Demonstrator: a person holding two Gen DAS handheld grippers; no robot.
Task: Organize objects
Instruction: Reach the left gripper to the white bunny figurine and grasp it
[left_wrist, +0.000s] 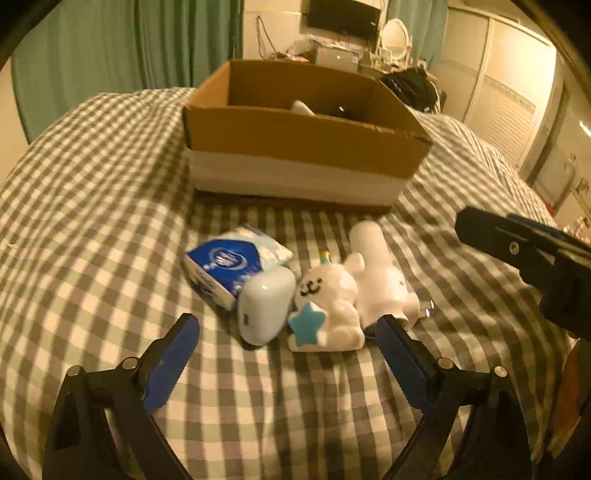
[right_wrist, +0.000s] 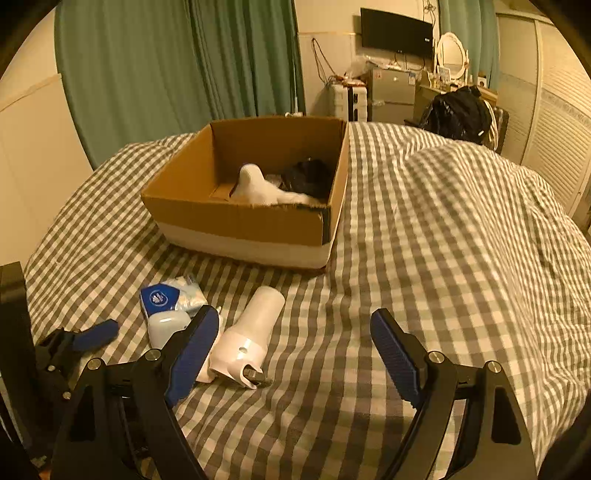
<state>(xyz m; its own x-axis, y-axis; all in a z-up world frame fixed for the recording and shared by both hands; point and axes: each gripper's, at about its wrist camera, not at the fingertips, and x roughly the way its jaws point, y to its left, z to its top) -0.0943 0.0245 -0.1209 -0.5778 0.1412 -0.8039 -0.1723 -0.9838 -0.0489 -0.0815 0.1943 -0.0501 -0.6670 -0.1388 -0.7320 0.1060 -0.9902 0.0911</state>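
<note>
On the checked bedspread (left_wrist: 92, 221) lies a small cluster: a blue tissue pack (left_wrist: 229, 262), a pale blue rounded case (left_wrist: 262, 306), a white bear figurine with a blue star (left_wrist: 325, 306) and a white dryer-like device (left_wrist: 376, 273). My left gripper (left_wrist: 286, 325) is open just in front of the case and figurine, its fingers spread wider than the pair. The right gripper (right_wrist: 295, 315) is open over bare bedspread, its left finger beside the white device (right_wrist: 251, 332). Tissue pack (right_wrist: 162, 297) and case (right_wrist: 166, 325) show past that finger. Neither gripper holds anything.
An open cardboard box (left_wrist: 303, 140) stands behind the cluster, holding a white item (right_wrist: 258, 184) and a dark item (right_wrist: 310, 177). The right gripper (left_wrist: 517, 243) enters the left wrist view from the right. Green curtains, a desk and a wardrobe stand beyond the bed.
</note>
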